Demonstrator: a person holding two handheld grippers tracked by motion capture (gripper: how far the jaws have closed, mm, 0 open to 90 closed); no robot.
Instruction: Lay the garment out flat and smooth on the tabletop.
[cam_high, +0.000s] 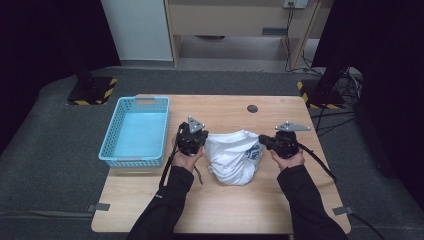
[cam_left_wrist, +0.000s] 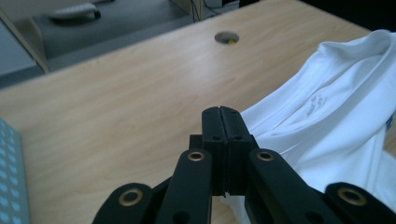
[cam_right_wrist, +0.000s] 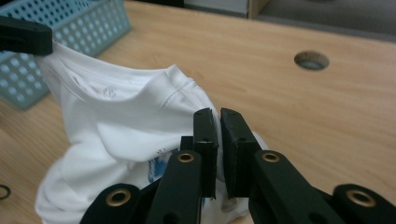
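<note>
A blue basket (cam_high: 134, 131) is sitting just left of my left gripper (cam_high: 196, 136), and a round hole (cam_high: 252, 108) is showing in the table (cam_high: 220, 210) beyond. I am holding a white shirt (cam_high: 232, 155) bunched mid-table, each side pinched in closed jaws, my right gripper (cam_high: 267, 142) facing inward, both forearms reaching forward.

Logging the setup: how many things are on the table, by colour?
White: 1, shirt
Blue: 1, basket
Black: 2, left gripper and right gripper, both clamped on the shirt
Total: 4
</note>
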